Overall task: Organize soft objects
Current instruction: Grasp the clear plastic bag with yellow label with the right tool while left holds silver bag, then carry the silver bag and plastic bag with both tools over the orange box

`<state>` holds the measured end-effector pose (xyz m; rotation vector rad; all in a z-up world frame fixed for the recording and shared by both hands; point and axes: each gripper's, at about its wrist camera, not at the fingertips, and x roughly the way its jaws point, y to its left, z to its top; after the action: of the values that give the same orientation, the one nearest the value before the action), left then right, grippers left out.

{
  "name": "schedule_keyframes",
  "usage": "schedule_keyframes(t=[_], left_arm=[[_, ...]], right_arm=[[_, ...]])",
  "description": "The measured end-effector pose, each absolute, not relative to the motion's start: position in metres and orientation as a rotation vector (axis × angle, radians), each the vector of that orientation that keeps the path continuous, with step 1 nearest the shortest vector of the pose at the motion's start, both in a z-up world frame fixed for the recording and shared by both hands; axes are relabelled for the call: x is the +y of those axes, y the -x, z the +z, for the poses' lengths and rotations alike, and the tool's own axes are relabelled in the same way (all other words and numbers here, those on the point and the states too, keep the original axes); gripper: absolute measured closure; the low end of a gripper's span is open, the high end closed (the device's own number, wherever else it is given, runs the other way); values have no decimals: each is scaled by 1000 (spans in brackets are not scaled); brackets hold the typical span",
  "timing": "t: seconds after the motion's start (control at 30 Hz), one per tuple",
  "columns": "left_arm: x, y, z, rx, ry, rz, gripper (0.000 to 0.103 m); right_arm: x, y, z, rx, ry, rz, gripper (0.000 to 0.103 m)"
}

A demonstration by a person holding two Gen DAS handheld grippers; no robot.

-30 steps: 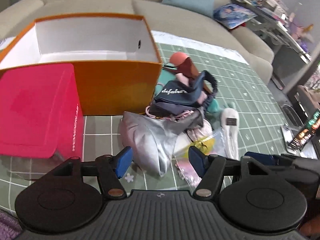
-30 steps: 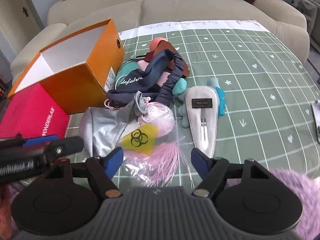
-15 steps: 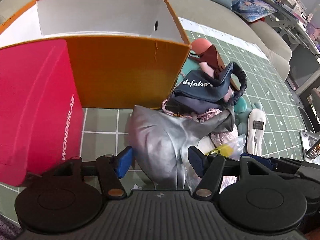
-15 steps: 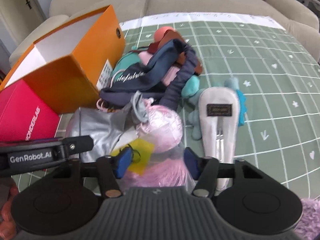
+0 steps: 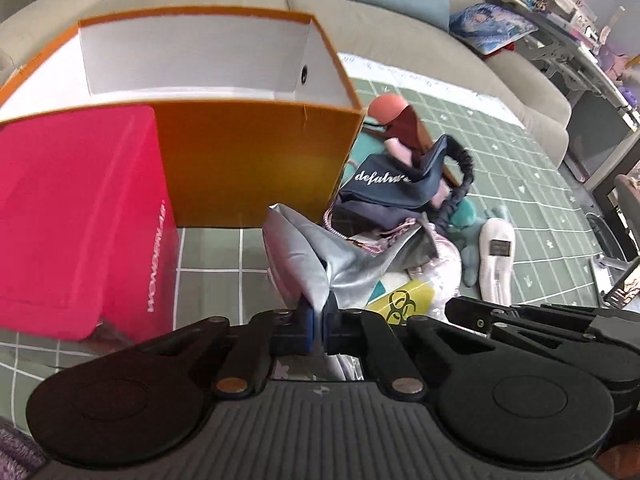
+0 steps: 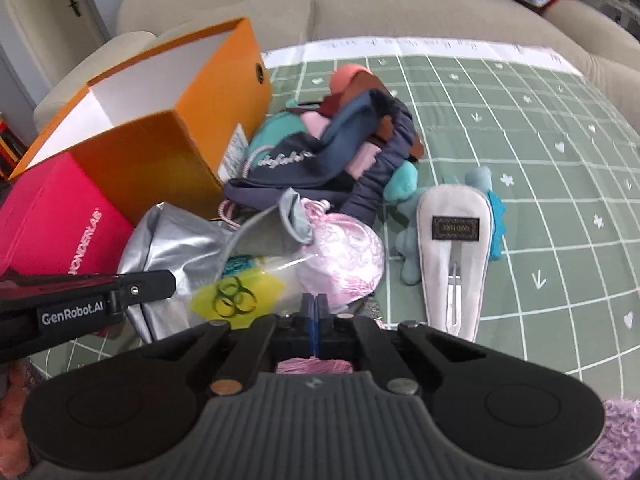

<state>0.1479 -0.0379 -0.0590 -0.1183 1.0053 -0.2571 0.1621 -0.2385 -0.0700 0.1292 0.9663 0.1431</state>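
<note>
Orange box (image 5: 248,168) close beside silver pouch (image 5: 320,264).

My grippers: black bodies w/ blue pads, left gripper (image 5: 318,322) & right gripper (image 6: 315,322). Silver shiny bag (image 5: 316,264). Clear bag (image 6: 248,288) w/ yellow biohazard label, dark symbol. Pale pink patterned pouch (image 6: 348,254). Navy headband (image 6: 316,164) w/ white script. White slipper (image 6: 454,264), dark label. Teal plush (image 6: 404,186). Box (image 5: 256,168) orange outside, white inside. Magenta box (image 5: 76,216), pale lettering. Mat (image 6: 540,184) green w/ white grid, small hearts & arrows. Sofa (image 6: 400,12) beige.
</note>
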Motion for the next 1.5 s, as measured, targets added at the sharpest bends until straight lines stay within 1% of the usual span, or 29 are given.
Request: schedule_keyframes(t=[0.23, 0.33, 0.37, 0.43, 0.47, 0.6, 0.67, 0.77, 0.83, 0.87, 1.0, 1.07, 1.13, 1.2, 1.23, 1.27, 1.3, 1.33, 1.37, 1.4, 1.5], left_arm=[[-37, -125, -38, 961, 38, -253, 100], [-34, -120, -45, 1021, 68, -285, 100], [-33, -118, -48, 1036, 76, -282, 100], [-30, -113, -51, 1054, 64, -265, 100], [-30, -109, -52, 1059, 55, -254, 100], [-23, -100, -55, 1085, 6, -210, 100], [-17, -97, -57, 1096, -5, -191, 100], [-9, -95, -61, 1106, 2, -167, 100], [-6, -94, -63, 1106, 7, -159, 99], [-5, -95, -64, 1105, 10, -159, 99], [-3, -97, -69, 1106, 17, -159, 99], [-2, -97, -70, 1110, 27, -165, 99], [0, -97, -70, 1109, 35, -174, 99], [1, -97, -69, 1108, 42, -181, 99], [0, -97, -70, 1106, 44, -184, 99], [0, -97, -70, 1105, 46, -188, 99], [-1, -97, -70, 1104, 47, -191, 99], [-1, -97, -70, 1104, 48, -193, 99], [0, -97, -70, 1103, 49, -195, 99], [0, -97, -69, 1101, 50, -196, 99], [0, -95, -67, 1094, 48, -203, 99]], right_arm=[[-236, -147, -57, 953, -136, 167, 103], [-244, -147, -61, 1006, -236, 180, 79], [-244, -145, -61, 1022, -267, 182, 64], [-246, -141, -64, 1056, -321, 185, 63], [-245, -140, -65, 1071, -329, 188, 60], [-230, -130, -68, 1106, -269, 168, 43], [-222, -128, -72, 1130, -290, 156, 38], [-208, -124, -80, 1161, -265, 100, 35], [-195, -123, -88, 1180, -207, 45, 35], [-189, -122, -91, 1177, -186, 32, 29], [-171, -122, -96, 1136, -79, 23, 26], [-165, -119, -98, 1126, -29, 18, 28], [-162, -117, -97, 1119, 6, 14, 35], [-164, -115, -94, 1112, 6, 8, 47], [-165, -114, -93, 1108, 7, 4, 51], [-167, -114, -91, 1105, 6, -3, 63], [-169, -113, -88, 1103, 7, -11, 81], [-171, -112, -86, 1104, 7, -17, 88], [-173, -111, -84, 1108, -8, -8, 93], [-174, -111, -83, 1113, -15, -2, 100], [-170, -106, -82, 1106, 1, 12, 103]])
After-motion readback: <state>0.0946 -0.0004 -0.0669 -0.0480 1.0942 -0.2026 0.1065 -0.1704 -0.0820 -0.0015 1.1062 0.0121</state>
